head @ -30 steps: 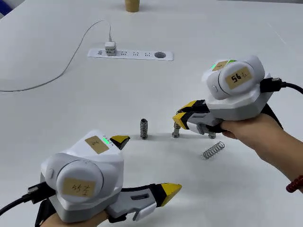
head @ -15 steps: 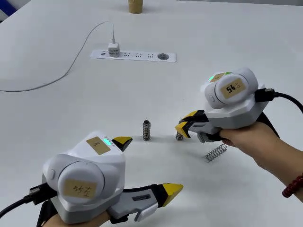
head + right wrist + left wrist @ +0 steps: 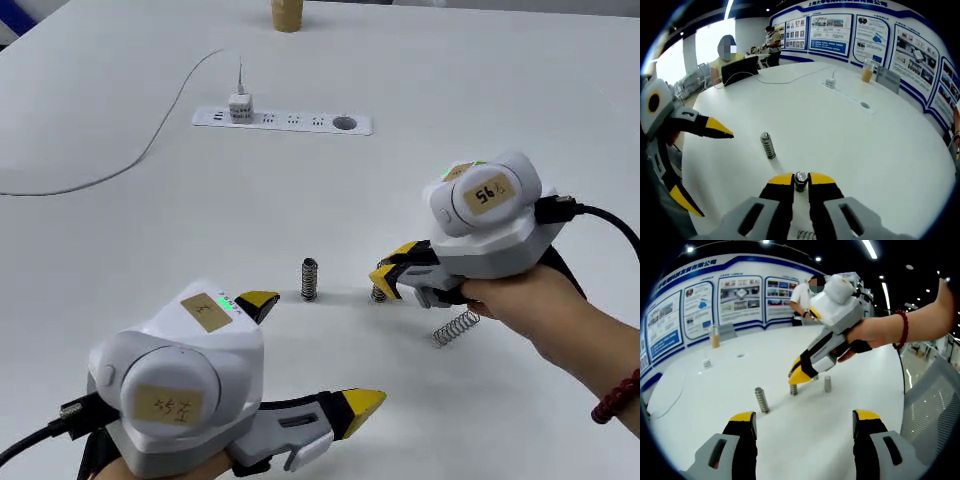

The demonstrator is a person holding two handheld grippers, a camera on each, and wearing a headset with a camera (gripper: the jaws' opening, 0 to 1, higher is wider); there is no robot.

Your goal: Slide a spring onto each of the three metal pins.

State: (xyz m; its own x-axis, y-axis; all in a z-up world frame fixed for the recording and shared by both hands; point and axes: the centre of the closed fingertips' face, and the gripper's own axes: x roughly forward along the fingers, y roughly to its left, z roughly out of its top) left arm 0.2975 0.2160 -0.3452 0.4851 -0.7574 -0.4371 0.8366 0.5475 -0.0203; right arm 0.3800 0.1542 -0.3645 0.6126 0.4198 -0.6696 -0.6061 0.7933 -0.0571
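White round table (image 3: 480,80) carries everything.

L gripper (image 3: 310,350) sits bottom-left in head view, held low over the table. Jaws spread wide, nothing between them, yellow tips well apart. Its own view shows the same gap, w/ bare tabletop between the tips.

R gripper (image 3: 383,280) is centre-right, held in a hand (image 3: 520,300) w/ a red bead bracelet (image 3: 620,395) on the wrist. Tips angled down to the table, jaws pinched nearly together around the top of the middle pin (image 3: 800,180). The round metal head shows between the yellow tips in R gripper view. In L gripper view, coils show on that pin just under the tips. Can't tell whether the jaws bite pin or coils.

Power strip (image 3: 285,120) lies far side of the table, well apart from the work. White cable (image 3: 150,140) trails off to the left. Small white charger (image 3: 240,104) is plugged into the strip's left end. Tan cup (image 3: 287,12) stands at the far edge.

Task items:
- Loose spring (image 3: 456,326) lies flat on the table, just below the hand, near the R gripper, on no pin.
- Left pin (image 3: 309,279) stands upright w/ a fitted spring around it, betw. the two grippers, touched by neither.
- Bare pin (image 3: 828,384) stands upright beside the middle pin, on the R gripper side, no spring on it.
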